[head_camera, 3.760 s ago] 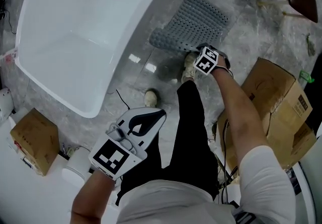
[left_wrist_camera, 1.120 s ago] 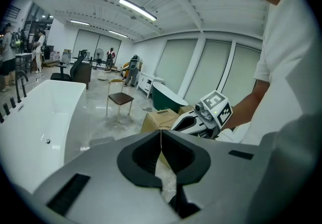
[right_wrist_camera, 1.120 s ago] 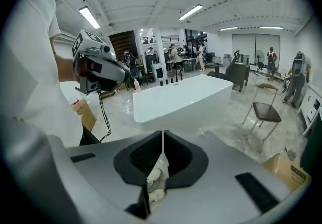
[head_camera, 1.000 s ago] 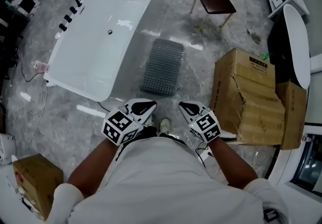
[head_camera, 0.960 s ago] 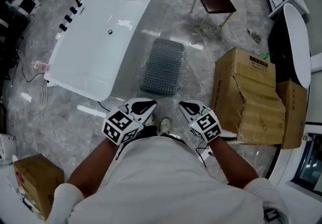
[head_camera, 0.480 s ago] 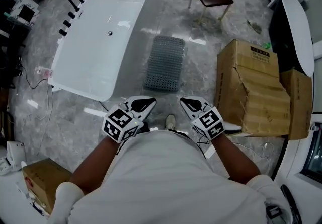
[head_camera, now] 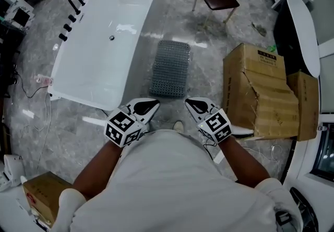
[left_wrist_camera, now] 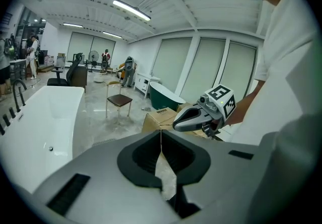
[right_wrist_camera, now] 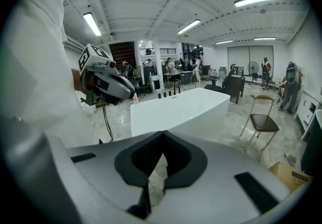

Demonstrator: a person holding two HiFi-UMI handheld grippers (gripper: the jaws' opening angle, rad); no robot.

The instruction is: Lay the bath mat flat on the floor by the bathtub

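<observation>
Past the white bathtub, our left gripper is squeezed shut, empty. The gray bath mat lies flat on the floor beside the tub. Our right gripper is shut and empty too. Kicking the mat's near edge could bunch it up.

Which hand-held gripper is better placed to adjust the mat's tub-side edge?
Left, marginally. The left hand-held gripper and right hand-held gripper are both shut, empty, held level short of the bath mat, which lies flat. The bathtub and that edge are on the left's side.
</observation>
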